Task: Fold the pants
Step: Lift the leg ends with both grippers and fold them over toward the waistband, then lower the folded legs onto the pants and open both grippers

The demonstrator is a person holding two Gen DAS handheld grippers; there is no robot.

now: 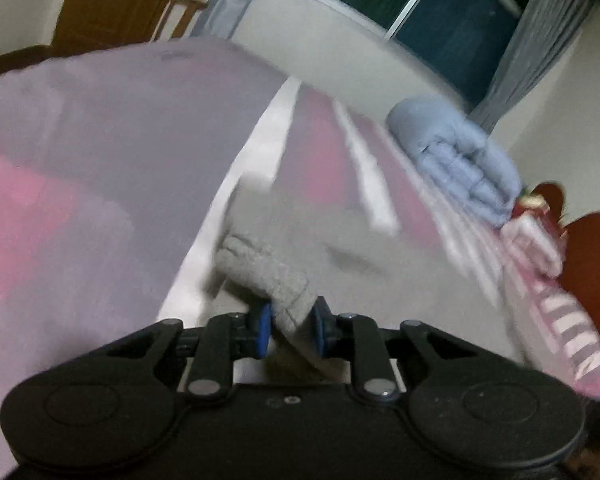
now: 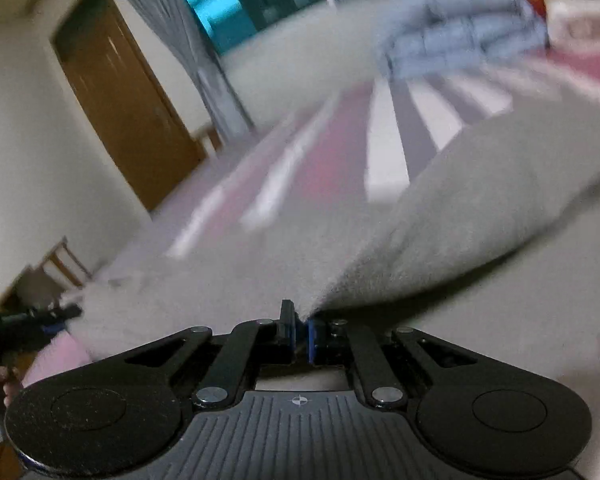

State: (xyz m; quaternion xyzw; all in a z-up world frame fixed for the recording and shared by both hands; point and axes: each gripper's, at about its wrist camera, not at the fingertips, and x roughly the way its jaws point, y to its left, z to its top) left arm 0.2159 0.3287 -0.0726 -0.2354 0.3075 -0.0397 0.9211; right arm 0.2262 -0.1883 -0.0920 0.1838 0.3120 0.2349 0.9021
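Left tool (image 1: 291, 330): clenched on grey pants (image 1: 276, 276) band.
Right tool (image 2: 299, 338): clenched on raised pants edge.
Bed (image 1: 100, 152): under pants.

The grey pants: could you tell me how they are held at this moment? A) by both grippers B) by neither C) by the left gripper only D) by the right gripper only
A: the left gripper pinches a thick bunched hem of the grey pants, and the right gripper is shut on a thin edge of them.

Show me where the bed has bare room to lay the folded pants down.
Bare: the lilac sheet left of the white stripe, toward the door. Crowded: blue duvet and pink bundle at the far right. Both the left gripper and the right gripper clamp the grey pants.
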